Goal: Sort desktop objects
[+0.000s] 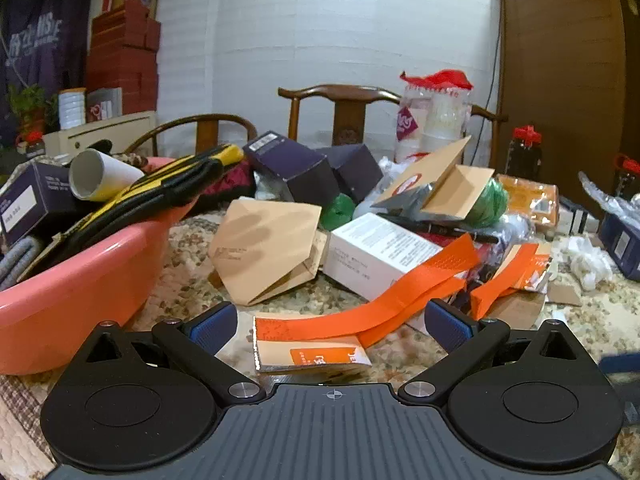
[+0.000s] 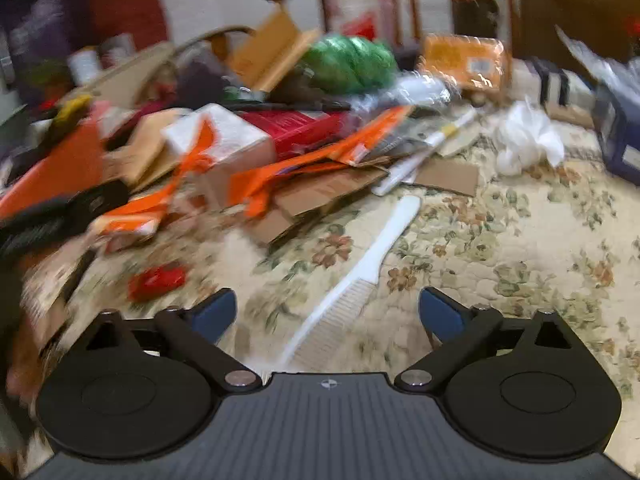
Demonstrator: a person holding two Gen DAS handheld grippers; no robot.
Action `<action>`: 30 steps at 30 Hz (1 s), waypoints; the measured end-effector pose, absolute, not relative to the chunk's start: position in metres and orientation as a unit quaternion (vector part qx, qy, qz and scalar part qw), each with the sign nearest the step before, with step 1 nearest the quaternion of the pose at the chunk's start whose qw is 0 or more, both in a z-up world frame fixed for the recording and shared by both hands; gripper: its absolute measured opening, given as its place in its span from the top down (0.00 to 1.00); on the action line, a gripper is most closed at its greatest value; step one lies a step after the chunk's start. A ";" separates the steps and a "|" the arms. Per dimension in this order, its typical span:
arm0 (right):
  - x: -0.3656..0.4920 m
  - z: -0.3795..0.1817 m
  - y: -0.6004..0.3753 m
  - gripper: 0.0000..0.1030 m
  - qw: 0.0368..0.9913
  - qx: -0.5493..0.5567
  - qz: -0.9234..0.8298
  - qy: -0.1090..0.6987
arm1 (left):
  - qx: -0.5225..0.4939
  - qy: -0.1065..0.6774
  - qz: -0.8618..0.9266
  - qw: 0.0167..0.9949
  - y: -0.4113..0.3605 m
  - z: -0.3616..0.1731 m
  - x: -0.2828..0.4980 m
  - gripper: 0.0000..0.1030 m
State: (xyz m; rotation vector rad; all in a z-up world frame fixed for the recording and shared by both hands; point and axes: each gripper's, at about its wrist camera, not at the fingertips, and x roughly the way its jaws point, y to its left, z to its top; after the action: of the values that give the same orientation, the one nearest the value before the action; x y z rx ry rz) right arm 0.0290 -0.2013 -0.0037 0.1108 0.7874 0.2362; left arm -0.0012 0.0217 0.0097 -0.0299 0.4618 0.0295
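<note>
My left gripper [image 1: 330, 322] is open and empty, low over the floral tablecloth. Between its fingers lies a torn orange and silver packet [image 1: 308, 350] with a long orange strip [image 1: 400, 296]. A pink basin [image 1: 72, 276] at the left holds black and yellow gloves [image 1: 168, 184], a white paper cup [image 1: 100, 176] and a dark box. My right gripper [image 2: 326, 312] is open and empty. A white comb [image 2: 360, 268] lies on the cloth between its fingers. The right wrist view is blurred.
A heap sits mid-table: a white box [image 1: 376, 252], a folded brown paper bag [image 1: 268, 248], dark purple boxes [image 1: 296, 168], green bags [image 2: 348, 62], cardboard [image 2: 320, 192]. A red piece [image 2: 158, 280] and crumpled white tissue [image 2: 524, 140] lie on the cloth. Wooden chairs [image 1: 344, 108] stand behind.
</note>
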 end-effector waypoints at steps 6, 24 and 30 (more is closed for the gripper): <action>0.024 0.000 -0.174 0.45 0.918 -0.024 0.076 0.389 | -0.024 0.228 0.020 0.973 0.026 0.010 0.000 0.00; -0.021 -0.002 -0.217 0.78 0.926 -0.012 0.137 0.352 | 0.009 0.228 -0.035 0.973 0.006 0.008 -0.014 0.00; -0.028 -0.005 -0.223 0.78 0.931 -0.031 0.158 0.326 | 0.037 0.256 -0.048 0.965 -0.003 0.009 -0.055 0.00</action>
State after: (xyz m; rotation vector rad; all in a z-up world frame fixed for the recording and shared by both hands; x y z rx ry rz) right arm -0.0284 -0.2225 -0.0051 -0.0643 0.6678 0.3242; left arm -0.0552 -0.0026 0.0089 0.0746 0.5190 -0.0969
